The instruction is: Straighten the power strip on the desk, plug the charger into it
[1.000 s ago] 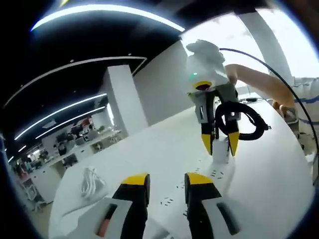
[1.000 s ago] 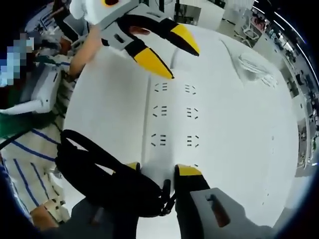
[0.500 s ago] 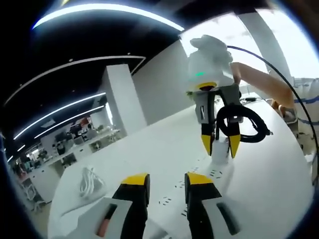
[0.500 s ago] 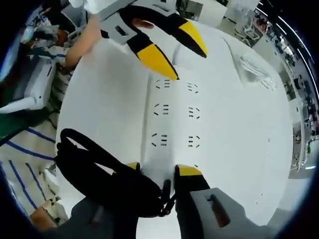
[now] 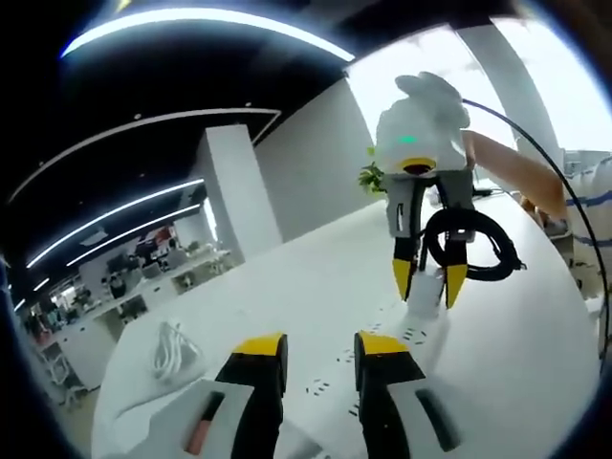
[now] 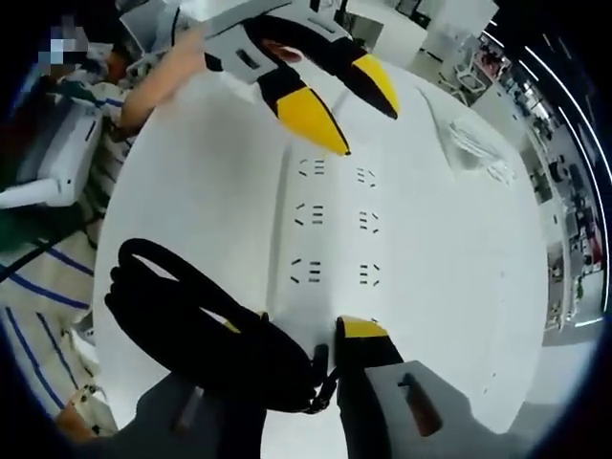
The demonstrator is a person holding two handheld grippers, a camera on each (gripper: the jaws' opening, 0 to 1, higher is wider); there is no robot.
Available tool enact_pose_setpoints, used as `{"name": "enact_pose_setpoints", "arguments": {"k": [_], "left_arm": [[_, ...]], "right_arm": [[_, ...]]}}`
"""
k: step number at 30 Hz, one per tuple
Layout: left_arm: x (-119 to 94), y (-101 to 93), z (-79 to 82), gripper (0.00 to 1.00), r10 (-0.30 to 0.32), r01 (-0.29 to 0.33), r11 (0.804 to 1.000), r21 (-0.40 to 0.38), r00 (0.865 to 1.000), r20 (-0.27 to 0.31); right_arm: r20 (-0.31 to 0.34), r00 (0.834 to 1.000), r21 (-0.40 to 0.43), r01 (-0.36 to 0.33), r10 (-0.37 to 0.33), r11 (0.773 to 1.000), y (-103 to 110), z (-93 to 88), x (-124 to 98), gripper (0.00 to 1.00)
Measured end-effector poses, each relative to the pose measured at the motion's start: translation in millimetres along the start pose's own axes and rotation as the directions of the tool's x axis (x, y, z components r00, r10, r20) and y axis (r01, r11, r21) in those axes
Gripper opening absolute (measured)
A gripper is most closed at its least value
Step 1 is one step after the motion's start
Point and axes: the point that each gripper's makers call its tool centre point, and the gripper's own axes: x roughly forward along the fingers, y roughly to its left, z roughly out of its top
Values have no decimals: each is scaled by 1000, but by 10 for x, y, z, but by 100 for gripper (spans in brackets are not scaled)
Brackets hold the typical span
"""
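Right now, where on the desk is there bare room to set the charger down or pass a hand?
Bare desk lies between the power strip and the person's side, and between the strip and the white cable bundle. It is crowded at both strip ends: the left claw hovers at the far end, and the right claw with the charger and its black cord sits at the near one.

Both grippers, left gripper [image 5: 320,356] and right gripper [image 5: 428,283], have black jaws with yellow tips on grey bodies; the person's sleeve [image 6: 38,287], at nine o'clock, is white with blue stripes.

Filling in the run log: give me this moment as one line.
right gripper: shut on charger, over power strip | left gripper: open at strip's far end | black cable coiled
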Motion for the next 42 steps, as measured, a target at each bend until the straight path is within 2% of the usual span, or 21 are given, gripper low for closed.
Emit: {"name": "enact_pose_setpoints", "arguments": {"k": [7,15,21,25,27,34,38,42], "left_arm": [[-12,100,-30,27,9,-9,999,-44,1000,9],[-27,280,-51,27,57,-56,997,-57,998,17],[5,364,-177,27,90,-92,994,-56,996,-27],[-7,354,-154,27,94,-95,995,-42,995,-23],[-3,347,-146,27,93,-93,995,-39,995,-21],[2,365,-134,27,98,-98,994,-50,995,-18],[-42,371,-74,26,112,-112,992,-53,994,4],[-48,344,-63,26,105,-102,991,-84,994,21]], "right_arm": [[21,1000,10,12,-12,1000,-3,7,0,25],[30,998,4,59,-59,998,-7,7,1,25],[44,995,1,93,-92,996,-43,8,-4,25],[80,990,-3,116,-115,993,-54,16,-11,25],[109,989,13,101,-102,995,-66,20,-17,25],[85,993,17,85,-86,996,-67,9,-5,25],[94,992,9,85,-86,996,-60,12,-5,25],[65,994,13,85,-86,996,-52,18,11,25]]}}
